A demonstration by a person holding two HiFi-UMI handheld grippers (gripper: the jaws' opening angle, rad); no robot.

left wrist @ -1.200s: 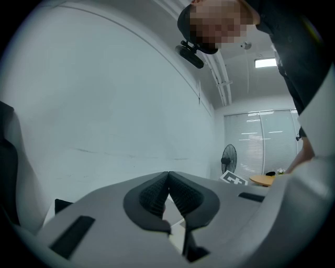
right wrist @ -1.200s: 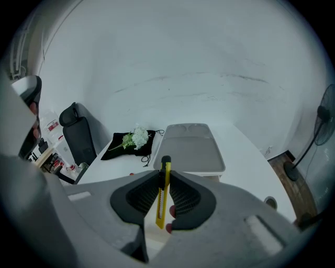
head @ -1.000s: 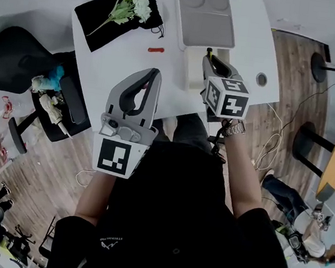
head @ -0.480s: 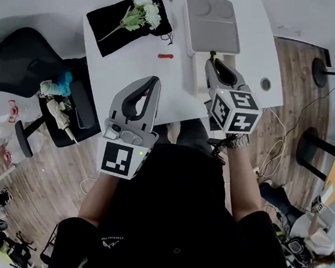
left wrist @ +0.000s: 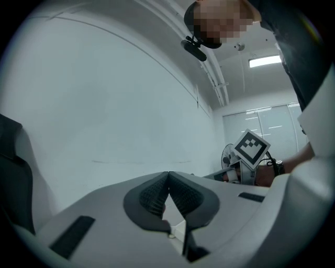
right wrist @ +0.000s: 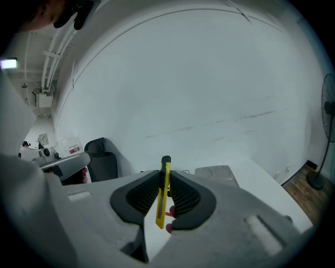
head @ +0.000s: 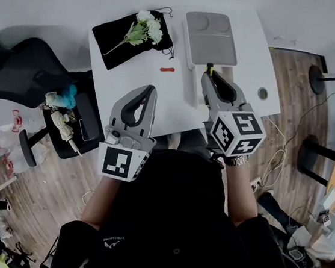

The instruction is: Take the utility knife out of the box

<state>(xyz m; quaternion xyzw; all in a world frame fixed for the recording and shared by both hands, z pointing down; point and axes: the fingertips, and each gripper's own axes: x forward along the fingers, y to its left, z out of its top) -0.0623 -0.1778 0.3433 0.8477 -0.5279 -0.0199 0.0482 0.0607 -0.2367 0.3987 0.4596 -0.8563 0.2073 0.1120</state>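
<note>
My right gripper (right wrist: 165,179) is shut on a yellow utility knife (right wrist: 163,199), which stands upright between the pads with its black tip above them. In the head view that gripper (head: 209,75) is raised over the table's near edge, the knife (head: 209,66) poking out toward the box. The white box with a grey lid (head: 210,37) rests on the white table (head: 136,90) just beyond; it also shows in the right gripper view as the box (right wrist: 215,171). My left gripper (head: 150,89) hovers left of it, shut and empty, its jaws (left wrist: 168,176) meeting at the tips.
A black pouch with white flowers (head: 135,33) lies at the table's far left, a small red item (head: 167,69) in front of it. A round cable hole (head: 263,93) sits near the right edge. A black office chair (head: 26,76) stands left of the table.
Both grippers have drawn back toward my body and the table has slid down in the view. The knife stays clamped in the right gripper; the left stays shut.
</note>
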